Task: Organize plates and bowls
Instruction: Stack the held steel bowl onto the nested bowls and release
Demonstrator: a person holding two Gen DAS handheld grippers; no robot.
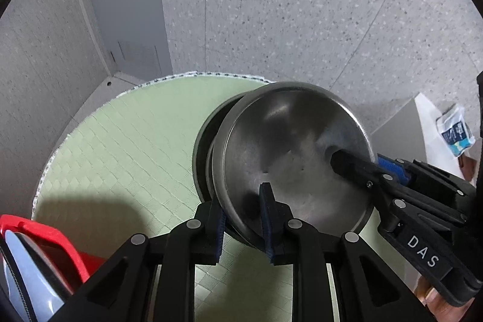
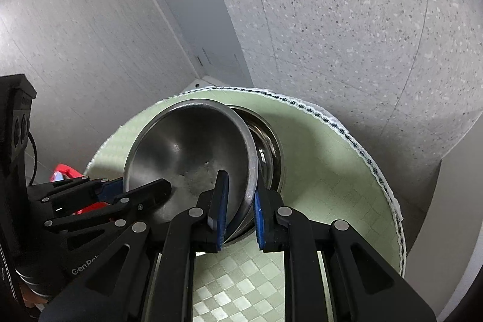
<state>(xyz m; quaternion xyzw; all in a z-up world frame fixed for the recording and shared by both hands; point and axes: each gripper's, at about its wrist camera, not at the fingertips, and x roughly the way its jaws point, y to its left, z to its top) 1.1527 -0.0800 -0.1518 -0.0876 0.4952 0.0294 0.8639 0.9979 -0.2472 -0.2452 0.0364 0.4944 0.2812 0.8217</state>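
A steel bowl [image 1: 289, 147] is held tilted over a second steel bowl [image 1: 200, 153] that stands on the green mat [image 1: 120, 147]. My left gripper [image 1: 243, 219] is shut on the near rim of the tilted bowl, one finger inside and one outside. My right gripper [image 2: 238, 213] is shut on the opposite rim of the same bowl [image 2: 193, 153]; it shows in the left wrist view [image 1: 362, 168] at the right. The lower bowl [image 2: 268, 150] shows behind the tilted one in the right wrist view. The left gripper shows there at the left [image 2: 135, 189].
A red rack [image 1: 45, 240] with a pale blue plate [image 1: 27, 276] stands at the mat's near left. Speckled floor surrounds the round table. A grey door [image 1: 126, 5] and a white bag [image 1: 434, 129] lie beyond.
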